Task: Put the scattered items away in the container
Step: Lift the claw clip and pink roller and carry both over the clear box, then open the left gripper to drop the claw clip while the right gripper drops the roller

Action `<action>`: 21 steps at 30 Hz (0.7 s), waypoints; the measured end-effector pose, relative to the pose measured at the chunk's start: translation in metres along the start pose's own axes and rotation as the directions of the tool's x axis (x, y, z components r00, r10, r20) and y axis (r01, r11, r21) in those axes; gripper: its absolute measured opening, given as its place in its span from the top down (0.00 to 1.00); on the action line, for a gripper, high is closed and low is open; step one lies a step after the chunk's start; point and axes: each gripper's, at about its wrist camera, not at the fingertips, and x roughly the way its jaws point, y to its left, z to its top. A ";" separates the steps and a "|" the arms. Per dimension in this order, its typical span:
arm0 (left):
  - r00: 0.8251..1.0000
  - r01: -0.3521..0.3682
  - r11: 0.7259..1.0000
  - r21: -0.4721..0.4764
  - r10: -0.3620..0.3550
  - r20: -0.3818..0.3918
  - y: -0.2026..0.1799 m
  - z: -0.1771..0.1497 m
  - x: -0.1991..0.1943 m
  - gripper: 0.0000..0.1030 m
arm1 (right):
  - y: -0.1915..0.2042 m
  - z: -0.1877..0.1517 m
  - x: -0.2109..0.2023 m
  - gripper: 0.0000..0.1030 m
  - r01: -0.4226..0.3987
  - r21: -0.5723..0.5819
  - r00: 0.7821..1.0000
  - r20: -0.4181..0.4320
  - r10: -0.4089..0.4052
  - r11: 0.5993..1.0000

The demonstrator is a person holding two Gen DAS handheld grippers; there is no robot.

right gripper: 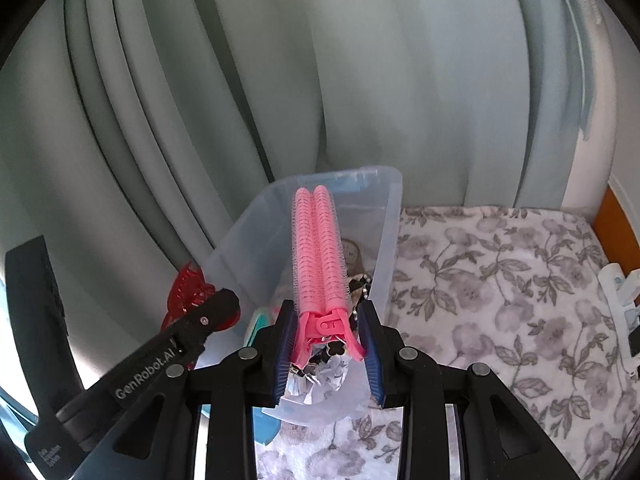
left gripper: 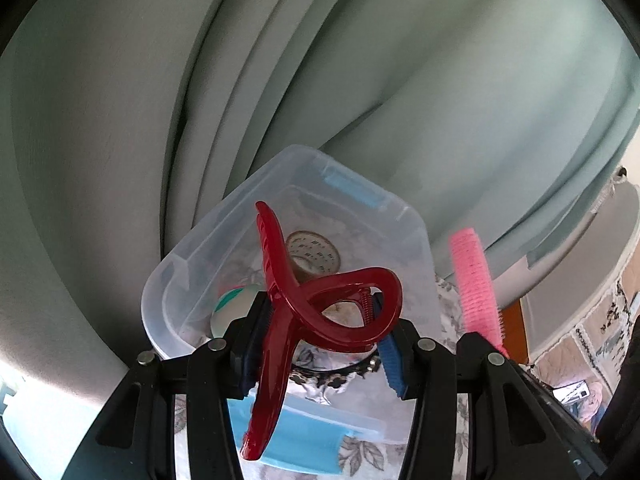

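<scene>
Both claws hover over the clear container (right gripper: 390,200): left claw (left gripper: 320,332) clenched on the red hair clip (left gripper: 320,304), right claw (right gripper: 328,340) on the pink roller clip (right gripper: 318,248). Next, seemingly: release both toward twelve o'clock.

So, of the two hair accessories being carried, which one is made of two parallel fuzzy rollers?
The pink double-roller hair clip in the right tool; the glossy red claw clip in the left tool is smooth and looped.
</scene>
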 end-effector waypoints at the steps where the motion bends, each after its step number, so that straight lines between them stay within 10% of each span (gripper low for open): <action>1: 1.000 -0.002 1.000 -0.003 0.002 -0.002 0.004 0.001 0.002 0.50 | 0.000 -0.001 0.004 0.67 -0.001 -0.002 1.000 -0.009 0.001 1.000; 21: 1.000 -0.008 1.000 -0.017 0.008 0.008 0.008 0.011 0.021 0.49 | 0.001 -0.005 0.046 0.66 -0.022 -0.036 0.997 -0.076 0.020 0.999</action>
